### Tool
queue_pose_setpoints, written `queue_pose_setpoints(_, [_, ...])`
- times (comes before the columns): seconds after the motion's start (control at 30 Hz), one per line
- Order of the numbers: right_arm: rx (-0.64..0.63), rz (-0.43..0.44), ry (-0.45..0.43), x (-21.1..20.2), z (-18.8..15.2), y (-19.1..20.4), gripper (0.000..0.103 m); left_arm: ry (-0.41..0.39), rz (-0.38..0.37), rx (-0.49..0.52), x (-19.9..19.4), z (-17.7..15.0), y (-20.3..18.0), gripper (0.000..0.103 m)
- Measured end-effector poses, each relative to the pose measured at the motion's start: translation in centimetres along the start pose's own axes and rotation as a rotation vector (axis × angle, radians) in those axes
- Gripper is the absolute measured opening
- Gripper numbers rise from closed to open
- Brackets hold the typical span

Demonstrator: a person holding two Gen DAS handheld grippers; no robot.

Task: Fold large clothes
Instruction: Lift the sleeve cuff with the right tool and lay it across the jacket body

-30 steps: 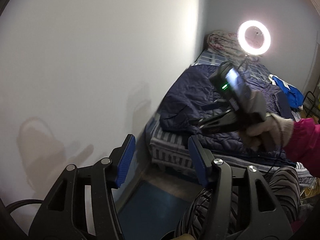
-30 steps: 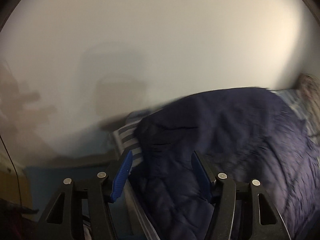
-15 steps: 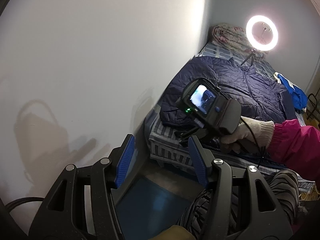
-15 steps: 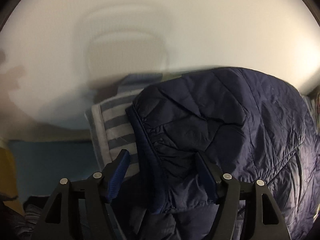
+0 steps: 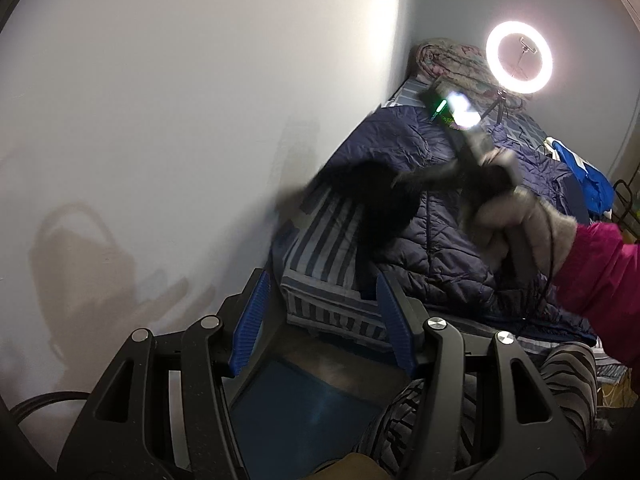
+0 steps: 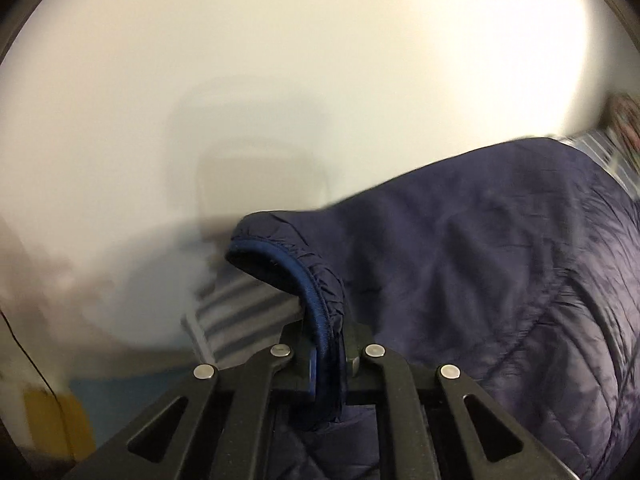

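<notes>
A dark navy quilted jacket [image 5: 440, 240] lies spread on a bed with a blue-and-white striped sheet [image 5: 320, 248]. In the right wrist view my right gripper [image 6: 326, 344] is shut on the jacket's ribbed, blue-bound edge [image 6: 316, 280], which curls up over the striped sheet [image 6: 236, 316]. The left wrist view shows that gripper [image 5: 400, 182] blurred, held by a gloved hand [image 5: 520, 224] in a pink sleeve, with a dark corner of the jacket lifted off the bed. My left gripper [image 5: 320, 280] hangs open in front of the bed's near corner, nothing between its blue pads.
A white wall runs along the bed's left side. A lit ring light [image 5: 519, 57] and a rolled blanket [image 5: 448, 60] stand at the far end, and a blue garment [image 5: 588, 176] lies at the right. Below are a blue floor mat [image 5: 296, 400] and a striped trouser leg [image 5: 560, 380].
The right gripper came down onto the jacket's near edge, closed on it and swung it up and to the right. The left gripper stayed open and dipped slightly towards the bed.
</notes>
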State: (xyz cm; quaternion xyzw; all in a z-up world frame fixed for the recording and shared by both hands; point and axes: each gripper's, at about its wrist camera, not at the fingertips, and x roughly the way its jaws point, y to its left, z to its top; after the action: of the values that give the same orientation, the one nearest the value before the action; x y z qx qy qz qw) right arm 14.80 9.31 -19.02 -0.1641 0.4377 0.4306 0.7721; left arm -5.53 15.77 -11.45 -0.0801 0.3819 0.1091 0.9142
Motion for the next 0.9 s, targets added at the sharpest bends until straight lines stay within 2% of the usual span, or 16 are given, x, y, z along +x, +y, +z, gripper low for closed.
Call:
queue_pose_setpoints(0.2, [0.250,-0.058,-0.162,-7.1,-0.1,-10.3,0.004,-0.003,0.002,0.041,0.2,0.8,-1.5,0.057])
queue_pose_setpoints(0.3, [0.400,-0.104,-0.234,-9.8,-1.2,-16.2,0.004,0.000,0.006,0.051,0.4,1.2,-1.8,0.057])
queue_pose_setpoints(0.43, [0.586,-0.187,-0.307,-12.9,-4.4,-23.0,0.004,0.006,0.012,0.067,0.9,2.1,-2.5,0.057])
queue_pose_setpoints(0.53, [0.744,-0.232,-0.372,-15.4,-8.6,-27.8,0.004,0.009,0.004,0.075,1.2,2.4,-3.2,0.057])
queue_pose_setpoints(0.63, [0.841,-0.326,-0.376,-17.2,-11.2,-31.9,0.004,0.010,-0.014,0.091,1.3,2.7,-4.3,0.057])
queue_pose_setpoints(0.7, [0.876,-0.378,-0.339,-16.3,-11.8,-35.0,0.004,0.009,-0.020,0.104,1.4,2.8,-4.8,0.057])
queue_pose_setpoints(0.77, [0.897,-0.408,-0.313,-15.9,-13.2,-36.5,0.004,0.014,-0.023,0.111,1.6,2.8,-5.3,0.057])
queue_pose_setpoints(0.9, [0.931,-0.442,-0.320,-15.9,-14.1,-38.8,0.004,0.035,-0.014,0.104,2.2,2.7,-5.6,0.057])
